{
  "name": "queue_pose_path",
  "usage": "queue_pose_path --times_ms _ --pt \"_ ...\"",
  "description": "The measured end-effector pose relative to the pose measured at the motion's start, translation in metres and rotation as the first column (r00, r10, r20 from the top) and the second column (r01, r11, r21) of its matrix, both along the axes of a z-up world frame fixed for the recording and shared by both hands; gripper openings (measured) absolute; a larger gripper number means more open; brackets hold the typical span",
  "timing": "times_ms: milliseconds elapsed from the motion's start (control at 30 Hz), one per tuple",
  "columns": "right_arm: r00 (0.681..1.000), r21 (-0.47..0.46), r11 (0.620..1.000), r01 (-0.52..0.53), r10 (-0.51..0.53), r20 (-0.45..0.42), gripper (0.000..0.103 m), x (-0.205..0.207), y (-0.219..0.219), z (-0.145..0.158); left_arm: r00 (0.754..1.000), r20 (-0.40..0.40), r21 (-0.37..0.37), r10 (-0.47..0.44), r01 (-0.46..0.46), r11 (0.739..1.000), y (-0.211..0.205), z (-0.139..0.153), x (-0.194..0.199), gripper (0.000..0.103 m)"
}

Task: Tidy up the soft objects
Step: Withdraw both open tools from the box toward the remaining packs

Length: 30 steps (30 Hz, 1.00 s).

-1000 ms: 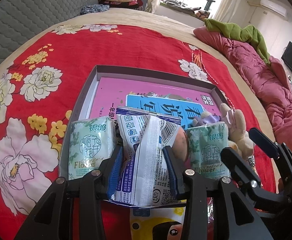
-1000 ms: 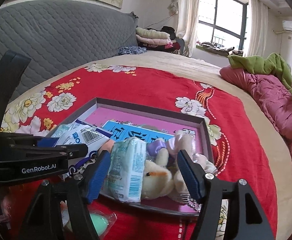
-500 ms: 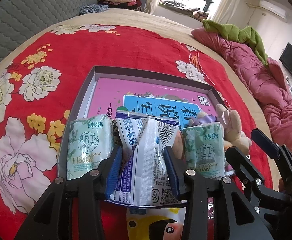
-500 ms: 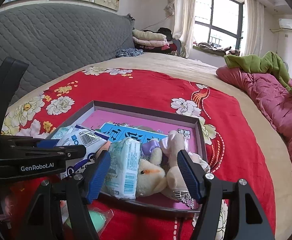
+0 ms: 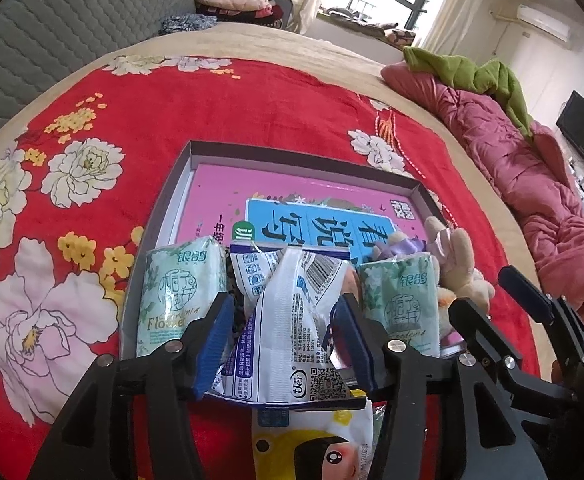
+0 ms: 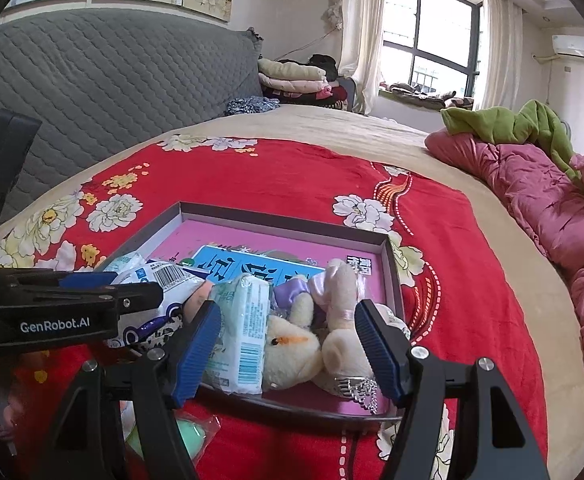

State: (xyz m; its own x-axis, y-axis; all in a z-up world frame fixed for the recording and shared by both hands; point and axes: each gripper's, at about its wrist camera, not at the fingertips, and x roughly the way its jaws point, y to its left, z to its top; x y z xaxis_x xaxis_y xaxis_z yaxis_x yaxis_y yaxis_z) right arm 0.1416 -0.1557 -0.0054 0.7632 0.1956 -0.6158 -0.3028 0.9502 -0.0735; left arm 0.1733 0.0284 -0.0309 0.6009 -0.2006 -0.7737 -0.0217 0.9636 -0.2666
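1. Two green tissue packs stand in the tray [image 5: 180, 184], along its near edge: one [image 5: 180, 284] at the left corner, one [image 5: 400, 304] further right.
2. One white snack bag [image 5: 292, 320] stands between them, between the left gripper's [image 5: 288, 336] fingers, which have just been opening; the pads look released from it.
3. One plush toy [image 6: 312, 344] lies at the tray's right near corner, between the right gripper's [image 6: 288, 352] wide, released fingers.
4. One cartoon packet [image 5: 316, 444] on the bed is cut off below.

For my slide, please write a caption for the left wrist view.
Left gripper, jaws just opening, around a white-blue snack bag in the grey tray.
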Motion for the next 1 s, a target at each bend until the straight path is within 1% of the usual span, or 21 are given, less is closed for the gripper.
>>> queue_pose_path --times_ms 367,467,767,1000 --pt "1.000 0.013 1.000 0.012 -0.012 0.017 0.069 -0.004 -0.004 0.009 0.999 0.045 0.002 0.015 -0.015 1.000 0.004 0.021 -0.010 0.069" --pt "1.000 0.015 1.000 0.012 -0.013 0.027 0.069 -0.007 -0.005 0.013 0.998 0.057 -0.006 0.016 -0.016 1.000 0.005 0.028 -0.014 0.070" --pt "0.999 0.027 1.000 0.002 -0.004 0.050 0.070 -0.020 -0.009 0.027 0.996 0.081 0.007 0.021 -0.022 1.000 0.006 0.045 -0.029 0.074" --pt "0.998 0.035 0.999 -0.018 0.016 0.069 0.070 -0.033 -0.012 0.036 0.993 0.109 0.015 0.038 -0.040 0.999 0.013 0.061 -0.046 0.074"
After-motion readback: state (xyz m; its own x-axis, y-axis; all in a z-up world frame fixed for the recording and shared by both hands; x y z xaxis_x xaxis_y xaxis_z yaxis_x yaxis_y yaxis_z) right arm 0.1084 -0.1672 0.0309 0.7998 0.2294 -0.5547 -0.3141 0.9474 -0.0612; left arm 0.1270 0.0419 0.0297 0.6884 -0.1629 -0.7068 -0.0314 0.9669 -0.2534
